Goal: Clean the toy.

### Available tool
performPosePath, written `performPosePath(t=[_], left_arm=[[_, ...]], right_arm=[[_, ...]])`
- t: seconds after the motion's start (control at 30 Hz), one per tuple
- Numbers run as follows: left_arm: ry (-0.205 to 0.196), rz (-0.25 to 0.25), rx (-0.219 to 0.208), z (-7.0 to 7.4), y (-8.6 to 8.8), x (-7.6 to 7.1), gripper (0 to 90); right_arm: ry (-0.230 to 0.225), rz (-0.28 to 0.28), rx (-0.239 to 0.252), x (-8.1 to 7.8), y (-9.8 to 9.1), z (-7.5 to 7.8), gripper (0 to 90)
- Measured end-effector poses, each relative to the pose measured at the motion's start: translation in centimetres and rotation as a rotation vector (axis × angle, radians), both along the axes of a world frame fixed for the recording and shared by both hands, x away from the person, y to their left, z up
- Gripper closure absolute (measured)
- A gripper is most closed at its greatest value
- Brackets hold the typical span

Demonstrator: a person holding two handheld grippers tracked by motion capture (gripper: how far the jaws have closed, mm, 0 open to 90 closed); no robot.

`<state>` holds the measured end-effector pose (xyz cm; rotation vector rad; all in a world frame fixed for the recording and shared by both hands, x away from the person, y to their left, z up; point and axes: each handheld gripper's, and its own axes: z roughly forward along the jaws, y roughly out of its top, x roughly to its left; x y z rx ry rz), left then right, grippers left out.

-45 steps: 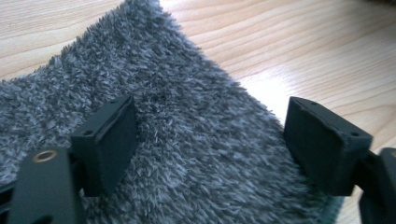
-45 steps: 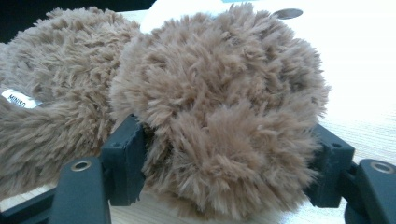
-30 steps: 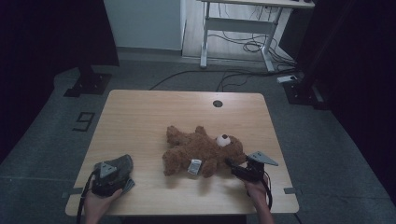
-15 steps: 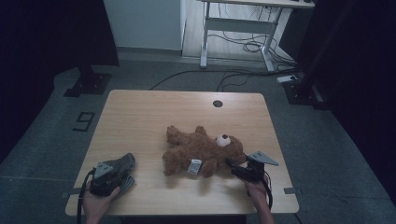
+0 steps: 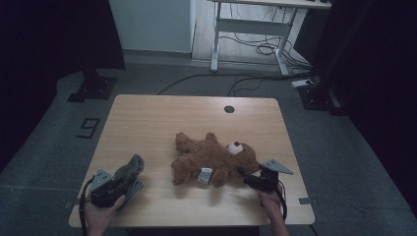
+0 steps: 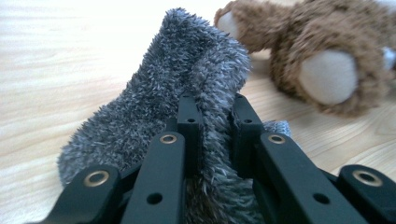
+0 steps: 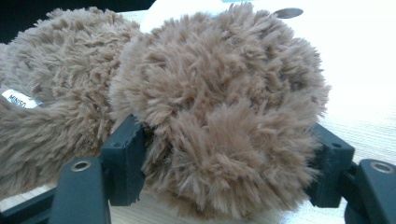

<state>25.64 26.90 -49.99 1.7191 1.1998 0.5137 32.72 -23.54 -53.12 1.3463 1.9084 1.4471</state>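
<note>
left hand-held gripper [image 6: 212,123] clenched on grey sock [image 6: 154,116] | right hand-held gripper [image 7: 229,158] grasping teddy bear [image 7: 219,107] | label [image 7: 18,100] reads MINISO

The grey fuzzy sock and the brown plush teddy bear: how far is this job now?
Done: the left gripper is shut on the grey fuzzy sock, and its jaws have just been closing. The right gripper clamps a paw of the brown plush teddy bear, which lies on the wooden table.
In hand: the sock's free end sticks up off the table.
Left, probably: the sock is on no paw yet.
</note>
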Motion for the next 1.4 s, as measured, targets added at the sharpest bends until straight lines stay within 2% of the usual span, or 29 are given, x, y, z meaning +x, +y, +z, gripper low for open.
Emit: performPosePath(t=[0.4,0.67,0.8,0.87,0.9,0.97,1.0,1.03,1.23,1.4], left_arm=[[-0.067,-0.074,-0.081,2.3,-1.1,-0.5,77.7],[-0.090,-0.131,-0.085,3.7,-3.3,0.6,77.7],[-0.092,-0.176,-0.085,4.2,-5.2,1.5,77.7],[-0.086,-0.208,-0.078,4.3,-6.9,2.3,77.7],[-0.086,-0.208,-0.078,4.3,-6.9,2.3,77.7],[-0.082,-0.239,-0.063,4.8,-8.7,2.9,77.7],[-0.082,-0.239,-0.063,4.8,-8.7,2.9,77.7],[-0.082,-0.249,-0.059,5.0,-9.4,3.1,77.7],[-0.088,-0.306,-0.026,6.2,-12.9,3.9,77.7],[-0.070,-0.353,-0.007,6.3,-16.4,4.8,77.7]], right_arm=[[0.001,0.000,0.002,0.0,0.0,0.0,28.8],[0.003,0.000,0.003,0.0,0.0,0.0,28.8],[0.003,-0.001,0.004,0.0,0.0,0.0,29.0],[0.002,-0.002,0.006,0.1,0.0,0.0,29.0],[0.002,-0.002,0.006,0.1,0.0,0.0,29.0],[0.002,-0.002,0.006,0.1,0.0,0.0,29.1],[0.002,-0.002,0.006,0.1,0.0,0.0,29.1],[0.002,-0.001,0.006,0.1,0.0,0.0,29.3],[0.010,0.016,0.021,0.2,-0.2,-0.1,35.9],[0.013,0.028,0.022,0.2,-0.3,-0.1,39.2]])
